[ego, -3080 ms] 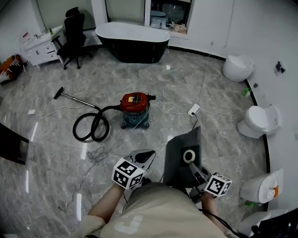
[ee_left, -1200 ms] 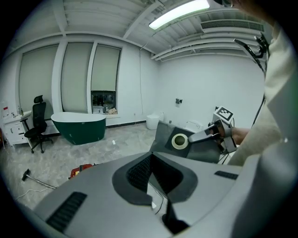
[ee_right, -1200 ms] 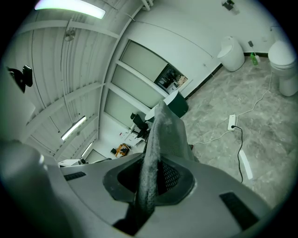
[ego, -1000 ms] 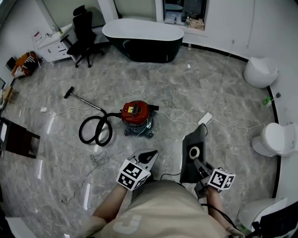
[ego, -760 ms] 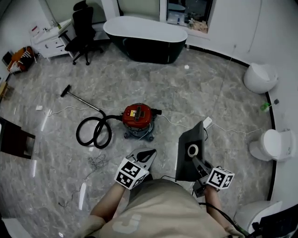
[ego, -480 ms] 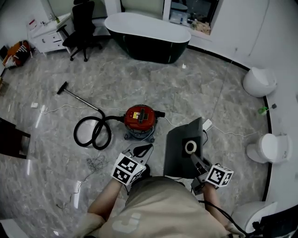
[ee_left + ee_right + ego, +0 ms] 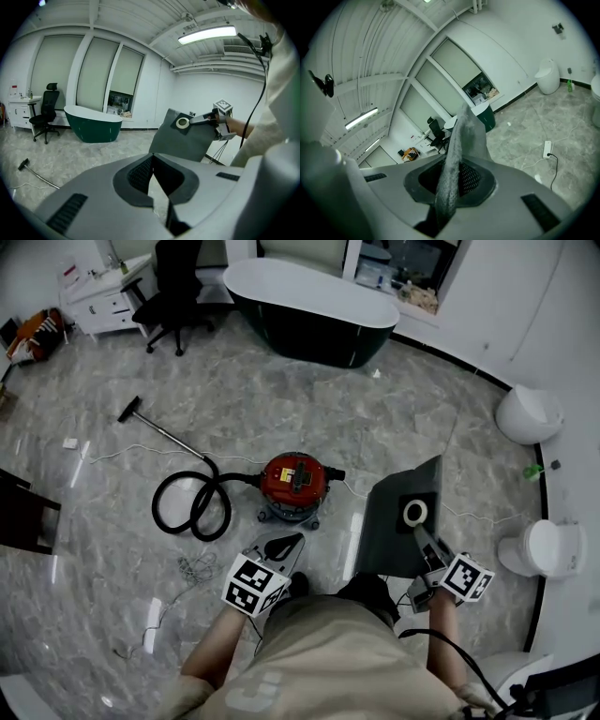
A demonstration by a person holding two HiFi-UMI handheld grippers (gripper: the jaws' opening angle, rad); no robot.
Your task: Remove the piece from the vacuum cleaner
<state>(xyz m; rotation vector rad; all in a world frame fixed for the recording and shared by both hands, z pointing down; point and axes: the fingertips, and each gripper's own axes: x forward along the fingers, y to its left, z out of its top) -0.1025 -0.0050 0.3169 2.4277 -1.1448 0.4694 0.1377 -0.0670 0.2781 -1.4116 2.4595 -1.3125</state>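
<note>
The red vacuum cleaner [image 7: 295, 482] stands on the marble floor, its black hose [image 7: 192, 507] coiled to its left. A flat grey dust bag [image 7: 394, 526] with a white ring collar [image 7: 414, 513] hangs in the air to the right of the vacuum. My right gripper [image 7: 421, 533] is shut on the bag just below the ring. In the right gripper view the bag [image 7: 461, 136] rises edge-on from between the jaws. My left gripper [image 7: 280, 546] is shut with nothing in it, low in front of the person's body. The left gripper view also shows the bag [image 7: 185, 140].
A dark bathtub [image 7: 309, 310] and an office chair [image 7: 178, 282] stand at the back. Toilets [image 7: 530, 413] line the right wall. The vacuum's wand [image 7: 155, 432] lies on the floor at left. A power strip [image 7: 547, 149] and white cords trail across the floor.
The right gripper and the bag have shifted to the right and a little up in the head view. The vacuum cleaner now sits nearer the person. The left gripper stays shut and empty.
</note>
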